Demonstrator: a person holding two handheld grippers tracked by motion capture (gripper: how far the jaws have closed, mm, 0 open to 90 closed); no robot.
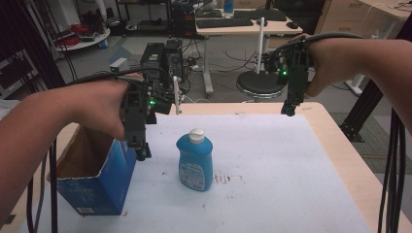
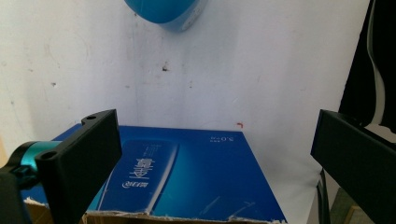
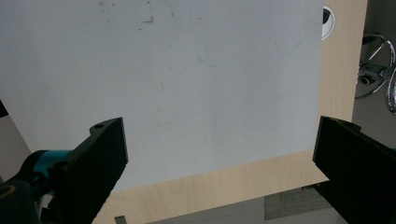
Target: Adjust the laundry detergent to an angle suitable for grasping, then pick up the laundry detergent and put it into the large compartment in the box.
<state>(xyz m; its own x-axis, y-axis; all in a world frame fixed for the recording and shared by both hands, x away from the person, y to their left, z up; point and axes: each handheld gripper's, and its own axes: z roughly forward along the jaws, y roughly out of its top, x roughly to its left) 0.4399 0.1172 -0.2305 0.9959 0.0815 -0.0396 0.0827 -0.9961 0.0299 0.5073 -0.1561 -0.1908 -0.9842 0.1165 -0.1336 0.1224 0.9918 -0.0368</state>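
A blue bottle (image 1: 195, 162) with a white cap stands upright near the middle of the white mat (image 1: 272, 160); its bottom edge shows at the top of the left gripper view as the bottle (image 2: 164, 11). An open blue cardboard box (image 1: 99, 177) stands at the mat's left front. My left gripper (image 1: 141, 150) hangs pointing down over the box's right wall, open, with the blue box side (image 2: 196, 172) below its jaws and nothing between them. My right gripper (image 1: 289, 109) hangs open over the mat's far right edge, holding nothing.
The wooden table (image 1: 340, 141) shows as a rim around the mat; its far edge (image 3: 219, 186) lies under the right gripper. Beyond the table stand a black stool (image 1: 260, 82), a desk with keyboards (image 1: 233, 24) and equipment on the floor. Cables (image 1: 393, 160) trail at the right.
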